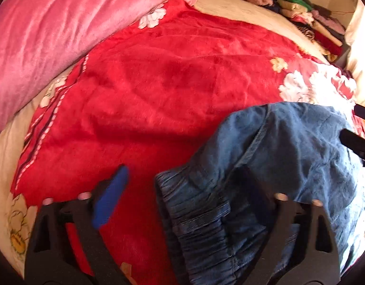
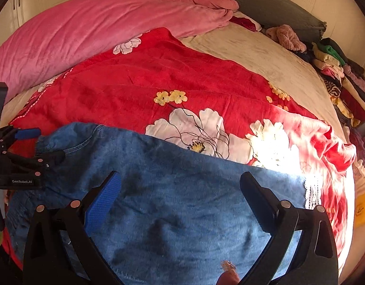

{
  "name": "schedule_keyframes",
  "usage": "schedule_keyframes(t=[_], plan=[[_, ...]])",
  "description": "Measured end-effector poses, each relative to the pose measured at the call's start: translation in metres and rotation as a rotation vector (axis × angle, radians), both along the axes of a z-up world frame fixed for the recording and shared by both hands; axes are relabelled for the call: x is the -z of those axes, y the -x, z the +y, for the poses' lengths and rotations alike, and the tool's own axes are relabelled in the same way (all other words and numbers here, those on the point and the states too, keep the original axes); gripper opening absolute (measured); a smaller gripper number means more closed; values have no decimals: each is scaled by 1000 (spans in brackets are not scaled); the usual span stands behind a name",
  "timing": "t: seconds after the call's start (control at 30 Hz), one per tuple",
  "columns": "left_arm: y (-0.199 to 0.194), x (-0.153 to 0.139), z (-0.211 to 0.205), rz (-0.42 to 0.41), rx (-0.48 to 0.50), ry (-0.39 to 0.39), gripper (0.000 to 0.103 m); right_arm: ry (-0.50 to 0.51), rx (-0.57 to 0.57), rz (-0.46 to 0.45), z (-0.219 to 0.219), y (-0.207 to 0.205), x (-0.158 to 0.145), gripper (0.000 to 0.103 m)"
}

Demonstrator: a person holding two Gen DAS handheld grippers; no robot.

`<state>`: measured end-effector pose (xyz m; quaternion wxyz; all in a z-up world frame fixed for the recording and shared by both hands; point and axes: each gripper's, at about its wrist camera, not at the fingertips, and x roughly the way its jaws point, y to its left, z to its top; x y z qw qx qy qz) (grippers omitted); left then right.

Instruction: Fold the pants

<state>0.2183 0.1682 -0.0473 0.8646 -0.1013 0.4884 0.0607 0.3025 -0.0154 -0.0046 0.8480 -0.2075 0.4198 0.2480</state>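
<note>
Blue denim pants (image 2: pixel 177 194) lie on a red flowered blanket (image 2: pixel 158 83) on the bed. In the left wrist view the elastic waistband (image 1: pixel 201 216) sits between my left gripper's fingers, and the denim (image 1: pixel 289 147) drapes over the right finger. My left gripper (image 1: pixel 182 185) is open; it also shows in the right wrist view (image 2: pixel 37 142) at the pants' left end. My right gripper (image 2: pixel 180 185) is open above the middle of the pants, nothing between its fingers. A white lace hem (image 2: pixel 310 192) shows at the pants' right end.
A pink quilt (image 2: pixel 87 28) is bunched along the far left of the bed. A cream sheet (image 2: pixel 265 54) covers the far right. Stacked folded clothes (image 2: pixel 341 83) line the right edge. A grey headboard (image 2: pixel 265 0) stands behind.
</note>
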Motion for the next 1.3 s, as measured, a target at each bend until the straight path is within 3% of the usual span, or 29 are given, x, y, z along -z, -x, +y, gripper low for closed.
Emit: schedule_keyframes(t=[0.03,0.07,0.13,0.6,0.63,0.67,0.77,0.83,0.93,1.13,1.3], plan=[[0,0,0,-18,23,31,47,13,-12,-5,4,-3,2,99],[0,0,-1,-23,26,30,38,23,-26,-6,8,-5,5,99],[5,-2,-2,-52,42,9,31,40,-50,-7,14,-10,9,99],[55,-56,-22,-260,104,-102,28,171,-286,-107,52,-9,29,96],[56,-56,-23,-263,110,-105,28,158,-299,-89,52,-8,31,84],[55,-56,-24,-261,111,-107,28,130,-311,-54,52,-6,31,62],[55,-54,-28,-264,114,-141,28,56,-323,-11,49,4,31,29],[56,-53,-27,-266,109,-154,28,12,-318,-19,43,12,26,17],[60,-53,-26,-272,105,-157,28,-82,-275,-23,23,23,12,11],[73,-62,-33,-302,124,-151,29,-247,-211,-55,-22,68,-28,10],[94,-75,-42,-333,143,-161,31,-350,-185,-30,-54,111,-44,9]])
